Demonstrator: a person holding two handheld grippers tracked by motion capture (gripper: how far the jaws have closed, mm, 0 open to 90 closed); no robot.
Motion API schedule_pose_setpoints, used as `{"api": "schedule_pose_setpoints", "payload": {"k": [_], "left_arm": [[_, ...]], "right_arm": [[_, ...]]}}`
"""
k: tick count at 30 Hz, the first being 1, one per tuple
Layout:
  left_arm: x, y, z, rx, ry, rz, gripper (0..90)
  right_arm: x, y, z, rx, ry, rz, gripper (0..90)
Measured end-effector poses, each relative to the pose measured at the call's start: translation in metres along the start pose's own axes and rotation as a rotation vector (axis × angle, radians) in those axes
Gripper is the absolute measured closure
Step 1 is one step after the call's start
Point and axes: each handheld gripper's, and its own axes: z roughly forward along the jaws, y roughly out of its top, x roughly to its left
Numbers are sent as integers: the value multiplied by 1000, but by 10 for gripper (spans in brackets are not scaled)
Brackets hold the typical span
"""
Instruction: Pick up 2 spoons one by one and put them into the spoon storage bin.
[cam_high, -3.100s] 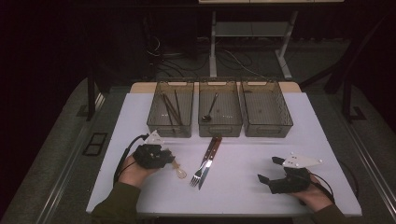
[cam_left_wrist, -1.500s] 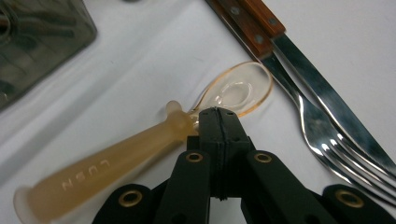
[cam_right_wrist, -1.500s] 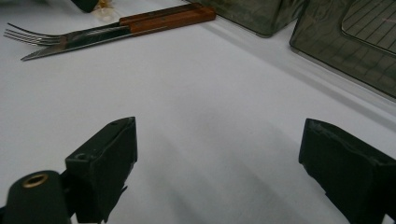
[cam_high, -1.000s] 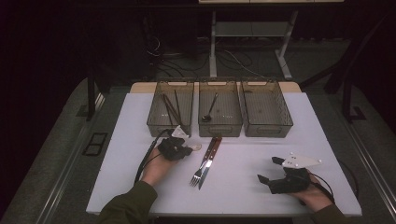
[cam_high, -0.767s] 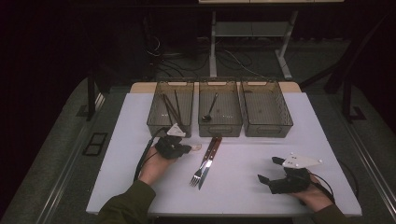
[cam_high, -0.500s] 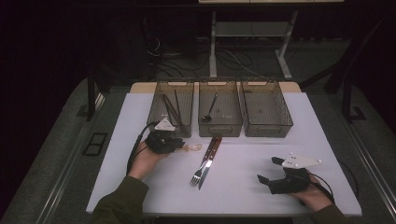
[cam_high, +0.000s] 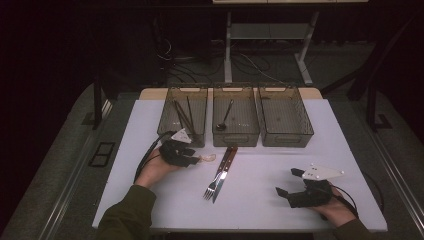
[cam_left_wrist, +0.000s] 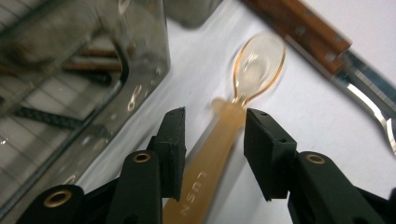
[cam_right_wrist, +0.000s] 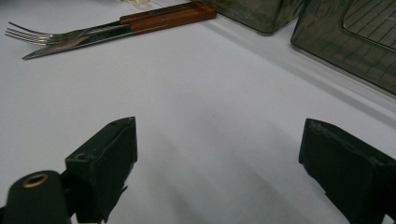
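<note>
A: Left gripper sits low in the left gripper view, and the translucent amber spoon runs right up between its black jaws. Its jaws have just been opening, with the handle between them.

B: Released, then?

A: I'd call it released. There's a sliver of daylight on both sides of the handle, neither pad is pressing, and the spoon lies flat on the white table.

B: Where is that from above?

A: Left of centre in the high view: left gripper just below the left bin, the spoon poking out toward the middle. The knife and fork lie just right of it, apart from it.

B: And the right side?

A: Right gripper, lower right, jaws spread wide over bare table and holding nothing.

B: So which step is this?

A: Looks like cutlery sorting, mid-regrasp. The middle bin already has a spoon in it, so that's my guess for the destination.

B: Next move?

A: Square up on the handle, clench firmly, lift clear of the bin's front wall and carry it toward the upper centre.
</note>
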Motion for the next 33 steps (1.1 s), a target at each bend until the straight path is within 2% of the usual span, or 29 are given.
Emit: {"api": "schedule_pose_setpoints", "payload": {"k": [1, 2, 3, 4, 5, 6, 12, 15, 18, 22, 23, 24, 27, 31, 33], "left_arm": [[0, -1, -1, 0, -4, -11, 596], [1, -1, -1, 1, -4, 0, 615], [0, -2, -1, -7, -4, -6, 634], [1, -3, -2, -3, -5, 13, 647], [0, -3, -2, -3, -9, 7, 654], [0, -3, -2, -5, -8, 28, 663], [-6, -2, -4, 18, -11, 81, 717], [-7, -2, -5, 26, -31, 86, 750], [-7, -4, -6, 19, -47, 70, 769], [-7, -5, -7, 20, -46, 75, 775], [-7, -5, -8, 17, -42, 89, 775], [-8, -6, -8, 7, -44, 61, 776], [-8, -8, -12, -7, -54, 42, 777], [-9, -10, -15, -17, -56, 26, 777], [-8, -10, -17, -26, -56, 35, 777]], "right_arm": [[0, 0, 0, 0, 0, 0, 117], [0, 0, 0, 0, 1, 0, 117], [0, 0, 0, 0, 1, 0, 117], [0, 0, 0, 0, 1, -1, 117], [0, 0, 0, 0, 1, -1, 117], [0, 0, 0, 0, 0, -1, 117], [1, 0, 0, 2, 3, -3, 117], [1, 0, 0, 3, 3, -1, 117], [1, 0, 0, 2, 4, -2, 117], [1, 0, 0, 1, 3, -3, 117], [1, 0, 0, 2, 3, -3, 117], [1, 0, 0, 1, 2, -3, 117], [1, 0, 0, 0, 3, -5, 117], [1, 0, 0, 0, 1, -5, 117], [1, 0, 0, 0, 2, -7, 117]]}}
